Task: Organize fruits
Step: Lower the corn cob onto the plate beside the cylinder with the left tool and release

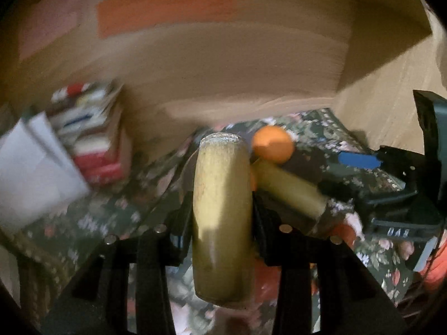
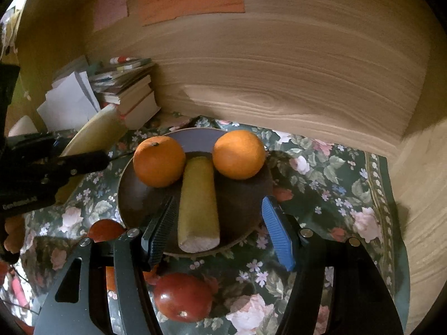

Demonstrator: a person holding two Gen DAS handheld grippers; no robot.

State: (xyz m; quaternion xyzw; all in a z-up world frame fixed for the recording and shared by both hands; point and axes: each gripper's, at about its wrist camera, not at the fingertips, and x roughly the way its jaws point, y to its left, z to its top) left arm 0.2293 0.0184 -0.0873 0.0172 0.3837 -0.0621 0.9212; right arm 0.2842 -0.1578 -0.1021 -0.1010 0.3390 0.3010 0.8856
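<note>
Clamped between the fingers of the left tool [image 1: 222,217], a yellow-green banana piece [image 1: 222,217] is hanging in a blurred frame above the floral-cloth desk [image 1: 321,128], its cut end pointing away. Beyond it, a second banana piece [image 2: 198,203] is lying on a dark plate [image 2: 240,203], running from the near rim toward the middle. Two oranges are sitting on the plate's far half, the left orange [image 2: 159,161] and the right orange [image 2: 239,154] each just beside the banana's far end. Right tool [image 2: 220,233] fingers are standing well apart, straddling that banana's near end without touching it. Two red apples, one [image 2: 183,297] below the tool and one [image 2: 105,229] left of the plate, are resting on the cloth. Books [image 2: 131,89] are stacked in the far left corner.
</note>
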